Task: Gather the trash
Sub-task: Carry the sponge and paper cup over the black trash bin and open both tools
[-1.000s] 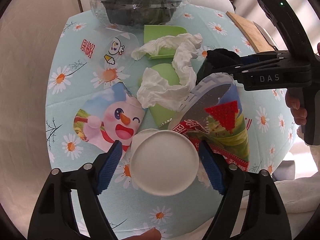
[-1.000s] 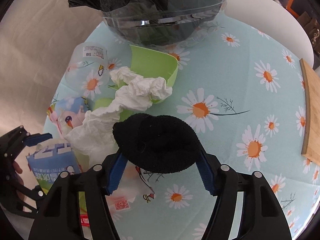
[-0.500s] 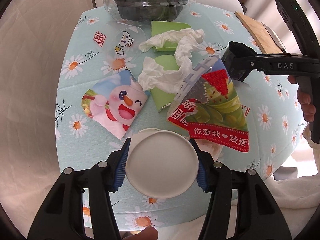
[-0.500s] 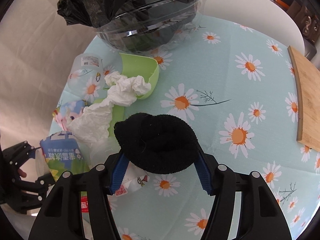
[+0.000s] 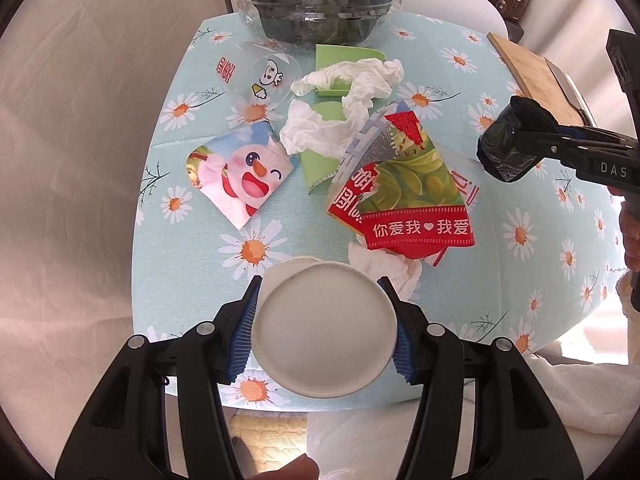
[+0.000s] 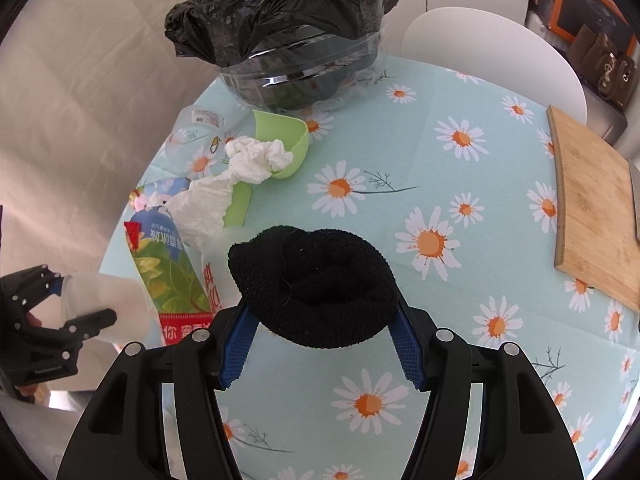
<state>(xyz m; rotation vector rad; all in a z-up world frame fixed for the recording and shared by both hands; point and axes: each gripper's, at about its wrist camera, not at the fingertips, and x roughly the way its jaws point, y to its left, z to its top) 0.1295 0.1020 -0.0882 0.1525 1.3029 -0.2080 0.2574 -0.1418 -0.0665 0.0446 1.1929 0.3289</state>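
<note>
Now, line by line, with places told from the bin.
Bin: clear tub (image 6: 304, 76) lined with a black bag (image 6: 280, 12), at the far edge of the desk (image 6: 400, 152); its top is cut off in the left wrist view, and what lies inside is too dark to make out.
Left gripper (image 5: 324, 336): its fingers (image 5: 242, 338) have just closed in and now clamp a white cup (image 5: 324, 328) at the near edge of the desk, across from the bin. Only the cup's round base faces the camera; its wall and mouth are hidden there.
Right gripper (image 6: 320, 340): fingers (image 6: 238, 354) pinch a black sock (image 6: 312, 276), well clear of the bin. The sock hides the fingertips and the desk under it.
Tissue (image 5: 340, 108): crumpled white, just in front of the bin, draped over a green scoop (image 6: 286, 140) and covering most of it.
Wrappers: a snowman one (image 5: 240, 172) and a red and green one (image 5: 404, 192) lie nearer than the tissue; the red one covers part of a second white wad (image 5: 384, 268).
Clear cup (image 5: 260, 80): on its side, left of the scoop, close to the bin; hard to see against the cloth.
Board (image 6: 592, 208): wooden, far right of the bin, cut off by the frame.
Person: only fingertips show at the frame edges.
</note>
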